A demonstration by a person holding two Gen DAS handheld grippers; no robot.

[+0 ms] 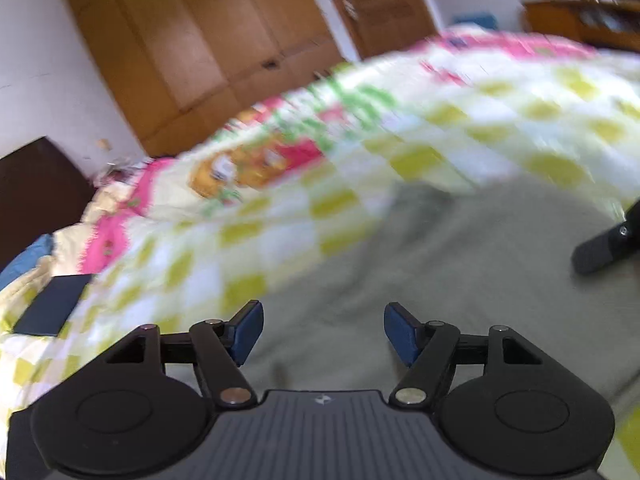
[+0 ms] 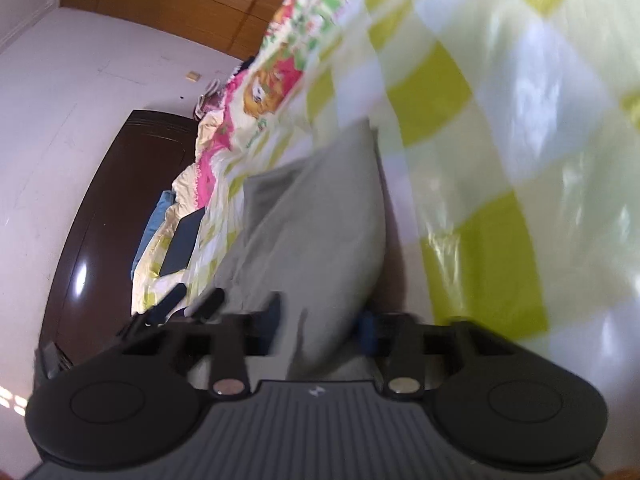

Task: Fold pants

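The bed was covered with a checked quilt (image 1: 460, 128) in yellow-green and white squares, with a pink border and a cartoon print toward its far left. Beyond it stood tall wooden wardrobe doors (image 1: 192, 52) against a white wall, and a dark brown headboard (image 1: 36, 188) rose at the left end. A flat dark rectangular object (image 1: 50, 312) lay on the quilt near that end, beside a bit of blue fabric (image 1: 24, 260). At the far right, a wooden shelf unit (image 1: 580, 20) held things too blurred to tell.

The pants (image 1: 460, 280), a plain grey-green cloth, lay spread on the quilt in the near right part of the bed, fairly flat with soft creases and a darker fold at their far edge.

The left gripper (image 1: 324, 332) hung just above the near part of the cloth, its blue-padded fingers (image 1: 248, 332) set wide apart with nothing between them. Seen from the other side, the right gripper (image 2: 320, 320) was rolled over sideways, its jaws pinched together on a fold of the pants (image 2: 320, 232), and the cloth ran away from it in a raised, tapering sheet toward the quilt (image 2: 520, 160). Much of both views was smeared by motion.
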